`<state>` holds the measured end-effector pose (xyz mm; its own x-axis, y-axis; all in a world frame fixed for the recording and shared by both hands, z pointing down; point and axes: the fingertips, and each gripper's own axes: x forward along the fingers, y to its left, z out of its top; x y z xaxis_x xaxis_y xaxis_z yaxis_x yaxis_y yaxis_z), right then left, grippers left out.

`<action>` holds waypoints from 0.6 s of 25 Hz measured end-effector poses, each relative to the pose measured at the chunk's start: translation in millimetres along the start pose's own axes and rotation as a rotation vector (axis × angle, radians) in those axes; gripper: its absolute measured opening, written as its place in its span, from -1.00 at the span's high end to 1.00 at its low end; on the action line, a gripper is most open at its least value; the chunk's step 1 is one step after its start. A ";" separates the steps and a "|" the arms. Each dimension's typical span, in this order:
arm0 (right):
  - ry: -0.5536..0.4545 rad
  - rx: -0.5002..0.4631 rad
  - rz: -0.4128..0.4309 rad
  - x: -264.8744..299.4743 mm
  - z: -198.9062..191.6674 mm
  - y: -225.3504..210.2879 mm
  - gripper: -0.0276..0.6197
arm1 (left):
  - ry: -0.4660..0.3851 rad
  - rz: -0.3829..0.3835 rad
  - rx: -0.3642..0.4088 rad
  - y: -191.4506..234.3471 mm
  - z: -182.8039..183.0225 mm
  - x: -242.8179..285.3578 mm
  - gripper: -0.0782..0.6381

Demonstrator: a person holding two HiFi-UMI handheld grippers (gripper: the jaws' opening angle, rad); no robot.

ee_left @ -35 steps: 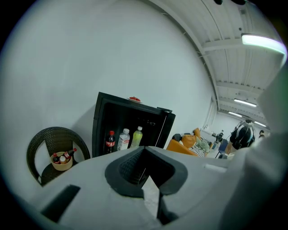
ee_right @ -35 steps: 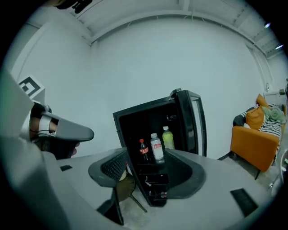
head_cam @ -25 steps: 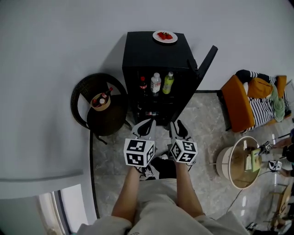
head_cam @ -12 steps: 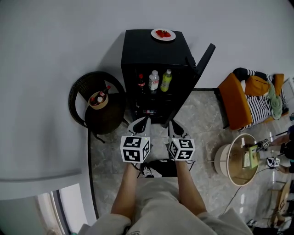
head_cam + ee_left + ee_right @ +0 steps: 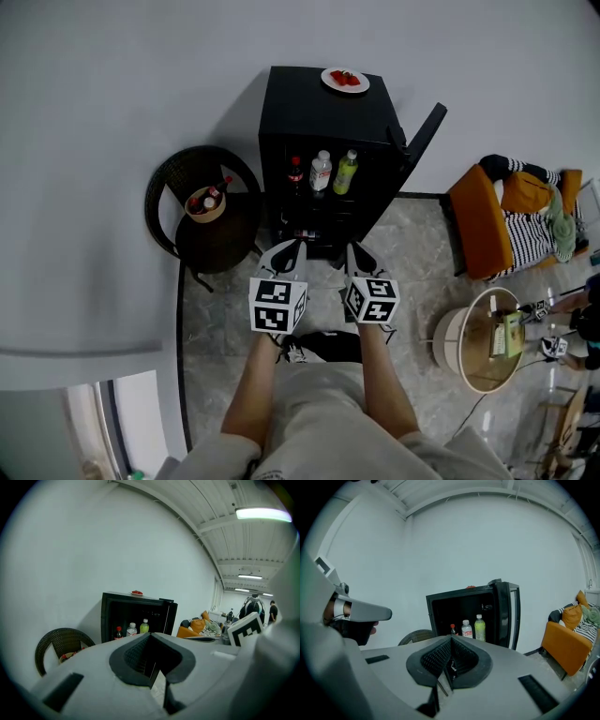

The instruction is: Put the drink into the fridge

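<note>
The black fridge (image 5: pixel 319 112) stands against the wall with its door (image 5: pixel 424 127) swung open to the right. On its upper shelf stand a cola bottle (image 5: pixel 295 174), a clear bottle (image 5: pixel 321 171) and a green drink (image 5: pixel 346 172). The same three show in the right gripper view: cola bottle (image 5: pixel 453 629), clear bottle (image 5: pixel 466 628), green drink (image 5: pixel 479 627). My left gripper (image 5: pixel 289 253) and right gripper (image 5: pixel 359 255) hover side by side in front of the fridge, pointing at it. Both are shut with nothing between their pads, as the left gripper (image 5: pixel 150 637) and right gripper (image 5: pixel 451 639) show in their own views.
A plate of red food (image 5: pixel 345 80) sits on the fridge top. Left of the fridge is a wicker chair (image 5: pixel 164 202) holding a small basket of bottles (image 5: pixel 206 203). An orange sofa (image 5: pixel 483 220) and a round side table (image 5: pixel 469 366) stand to the right. People (image 5: pixel 253 606) stand far off.
The right gripper's jaws look narrower than a second ago. Both hands stay in about the same place before the fridge, and the head view has shifted slightly.
</note>
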<state>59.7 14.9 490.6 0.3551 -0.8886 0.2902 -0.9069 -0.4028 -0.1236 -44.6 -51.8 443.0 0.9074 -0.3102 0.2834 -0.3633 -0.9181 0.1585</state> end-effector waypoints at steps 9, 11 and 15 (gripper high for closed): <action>0.014 0.013 -0.003 -5.1 -6.2 -3.6 0.89 | 0.013 -0.014 0.009 -8.8 -4.1 4.7 0.76; 0.019 0.016 -0.008 -7.5 -9.6 -5.6 0.89 | 0.017 -0.019 0.009 -11.7 -6.7 6.2 0.76; 0.023 0.022 -0.023 -12.3 -13.1 -12.4 0.89 | 0.029 -0.037 0.013 -19.9 -11.0 11.2 0.76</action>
<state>63.6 33.8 501.0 0.3703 -0.8737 0.3153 -0.8931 -0.4282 -0.1377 -29.6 -34.3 453.4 0.9138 -0.2685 0.3047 -0.3263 -0.9321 0.1573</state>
